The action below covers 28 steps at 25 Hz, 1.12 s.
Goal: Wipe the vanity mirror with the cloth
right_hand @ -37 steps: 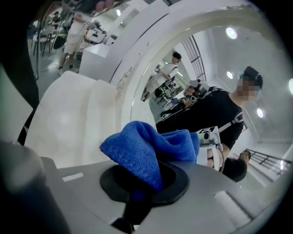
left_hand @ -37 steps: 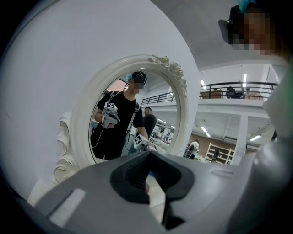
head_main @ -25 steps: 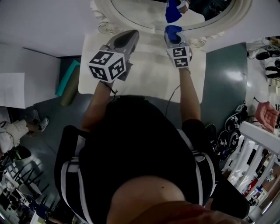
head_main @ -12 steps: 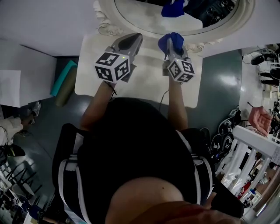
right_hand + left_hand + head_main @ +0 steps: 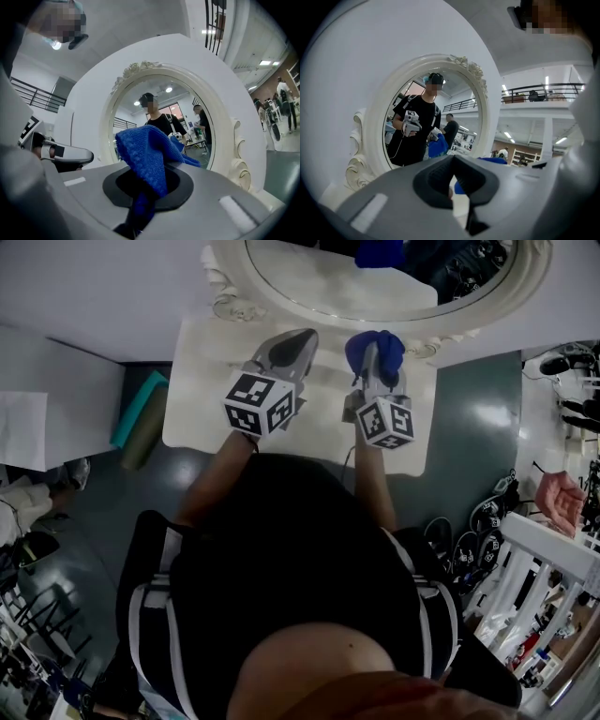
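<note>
1 cloth [image 5: 147, 154], blue knit, is clamped in the right gripper [image 5: 377, 360]. The jaws pinch its lower fold, and the rest bunches loose above the tips.

Risks, my read:
- The grip is on a thin bit, so a hard drag across the glass could pull the cloth free.
- Only a small wad leads, so the hard jaw tips could knock the ornate frame or glass if pushed in too steep.

The vanity mirror [image 5: 337, 282] sits at 12 o'clock from the cloth, near but not touching. The left gripper [image 5: 298, 337], jaws together w/ nothing between, hovers at 9 o'clock of the right 1. It's over the white tabletop [image 5: 211, 381], aimed at the mirror's lower frame.
</note>
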Each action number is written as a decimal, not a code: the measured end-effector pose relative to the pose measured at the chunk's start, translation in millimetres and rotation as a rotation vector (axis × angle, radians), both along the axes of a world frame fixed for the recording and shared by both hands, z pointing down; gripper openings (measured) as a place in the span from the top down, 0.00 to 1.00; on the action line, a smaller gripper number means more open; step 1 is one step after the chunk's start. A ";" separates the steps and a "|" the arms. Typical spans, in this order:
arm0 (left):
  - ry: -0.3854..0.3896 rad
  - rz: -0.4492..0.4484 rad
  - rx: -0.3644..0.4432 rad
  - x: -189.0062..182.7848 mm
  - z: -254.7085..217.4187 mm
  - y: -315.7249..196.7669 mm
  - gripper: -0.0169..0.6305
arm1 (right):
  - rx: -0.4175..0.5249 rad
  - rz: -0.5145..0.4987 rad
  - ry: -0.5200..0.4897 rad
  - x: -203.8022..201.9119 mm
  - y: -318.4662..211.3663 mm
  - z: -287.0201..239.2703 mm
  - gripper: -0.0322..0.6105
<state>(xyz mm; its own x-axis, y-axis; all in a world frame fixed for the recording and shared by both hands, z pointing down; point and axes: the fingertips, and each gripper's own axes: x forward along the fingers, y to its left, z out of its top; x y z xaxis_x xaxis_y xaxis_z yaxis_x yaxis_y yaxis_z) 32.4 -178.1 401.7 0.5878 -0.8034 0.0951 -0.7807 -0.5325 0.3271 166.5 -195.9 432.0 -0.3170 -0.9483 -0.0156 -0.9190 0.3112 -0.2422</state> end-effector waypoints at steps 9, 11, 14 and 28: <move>0.004 -0.018 0.001 -2.5 3.5 -0.3 0.96 | -0.010 -0.011 0.020 -6.1 10.8 -3.1 0.89; 0.005 -0.018 -0.001 -3.0 3.9 -0.4 0.96 | -0.007 -0.010 0.018 -6.2 11.3 -4.8 0.89; 0.007 -0.020 -0.003 -3.3 5.5 -0.3 0.96 | 0.005 -0.007 0.020 -4.0 11.4 -8.1 0.89; 0.006 -0.026 -0.013 -7.0 7.7 -2.9 0.96 | 0.034 0.003 0.025 1.6 11.2 -16.9 0.89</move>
